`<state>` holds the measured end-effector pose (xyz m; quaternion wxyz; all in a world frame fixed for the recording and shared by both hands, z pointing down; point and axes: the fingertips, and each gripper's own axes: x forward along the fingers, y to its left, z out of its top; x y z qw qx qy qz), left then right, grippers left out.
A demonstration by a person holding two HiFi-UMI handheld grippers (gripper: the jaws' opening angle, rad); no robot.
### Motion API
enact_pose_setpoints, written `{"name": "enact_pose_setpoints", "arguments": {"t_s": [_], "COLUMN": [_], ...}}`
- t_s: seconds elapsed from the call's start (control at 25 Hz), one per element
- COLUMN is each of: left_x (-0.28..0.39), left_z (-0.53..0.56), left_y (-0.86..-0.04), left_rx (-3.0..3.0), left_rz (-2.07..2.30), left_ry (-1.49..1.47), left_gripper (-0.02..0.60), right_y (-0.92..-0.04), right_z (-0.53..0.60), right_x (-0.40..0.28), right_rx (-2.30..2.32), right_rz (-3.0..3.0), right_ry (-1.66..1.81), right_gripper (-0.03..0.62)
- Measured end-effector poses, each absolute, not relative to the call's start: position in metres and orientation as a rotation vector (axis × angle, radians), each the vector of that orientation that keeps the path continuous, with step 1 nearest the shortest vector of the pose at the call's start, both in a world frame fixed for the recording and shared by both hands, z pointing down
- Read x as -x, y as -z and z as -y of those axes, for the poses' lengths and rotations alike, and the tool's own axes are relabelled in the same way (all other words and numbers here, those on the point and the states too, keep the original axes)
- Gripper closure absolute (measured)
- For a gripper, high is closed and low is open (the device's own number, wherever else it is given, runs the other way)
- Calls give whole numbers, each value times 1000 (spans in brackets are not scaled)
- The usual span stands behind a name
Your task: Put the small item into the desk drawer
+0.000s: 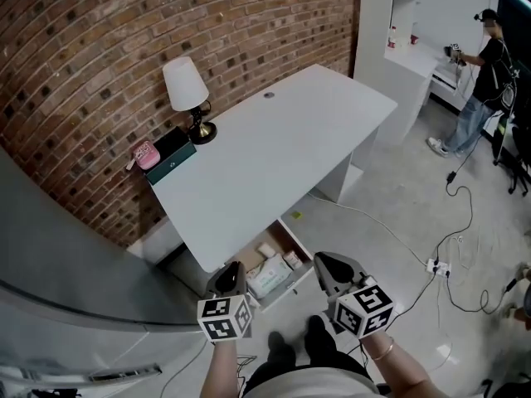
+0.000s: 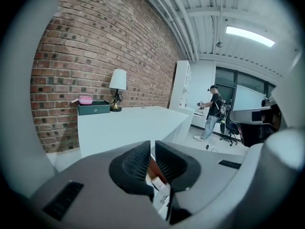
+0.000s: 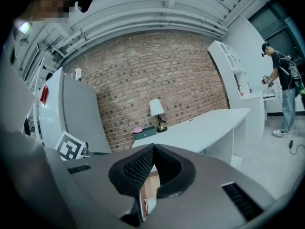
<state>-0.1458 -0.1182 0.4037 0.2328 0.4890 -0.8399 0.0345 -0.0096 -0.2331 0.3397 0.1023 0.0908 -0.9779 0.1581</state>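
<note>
Under the white desk (image 1: 274, 148) a drawer (image 1: 296, 240) stands pulled out, with a white box and several small things lying in it. My left gripper (image 1: 226, 277) hangs just left of the drawer's front, jaws shut and empty. My right gripper (image 1: 328, 264) is just right of the drawer, jaws shut with nothing between them. In the left gripper view the pads (image 2: 138, 162) nearly meet and the drawer (image 2: 155, 179) shows below them. A small pink item (image 1: 146, 153) rests on a green box (image 1: 172, 157) at the desk's back left corner.
A white-shaded lamp (image 1: 187, 89) stands beside the green box. A grey cabinet (image 1: 66, 255) runs along the left. Cables and a power strip (image 1: 436, 265) lie on the floor to the right. A person (image 1: 485, 73) stands far off by a white counter.
</note>
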Motion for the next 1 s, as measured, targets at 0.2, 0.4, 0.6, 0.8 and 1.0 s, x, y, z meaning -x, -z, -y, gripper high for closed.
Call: {"name": "enact_pose_setpoints", "arguments": {"t_s": [0.2, 0.4, 0.6, 0.8, 1.0], "left_x": [144, 144, 149, 158, 173], "left_z": [126, 134, 138, 140, 149], "left_y": [-405, -406, -406, -413, -417], "left_rx": [-1367, -1373, -1362, -1336, -1309], "left_rz": [2288, 2284, 2292, 2306, 2318], "left_ry": [-105, -108, -111, -113, -103], "left_gripper": [552, 552, 552, 552, 552], "right_y": [-338, -341, -344, -357, -367], "right_z": [244, 250, 254, 257, 267], "right_x": [6, 7, 14, 29, 46], "right_rx": [-298, -290, -256, -194, -153], "right_rz": [2901, 2893, 2883, 2867, 2857], "right_ry": [-479, -482, -476, -487, -495], "right_gripper": [588, 588, 588, 588, 588]}}
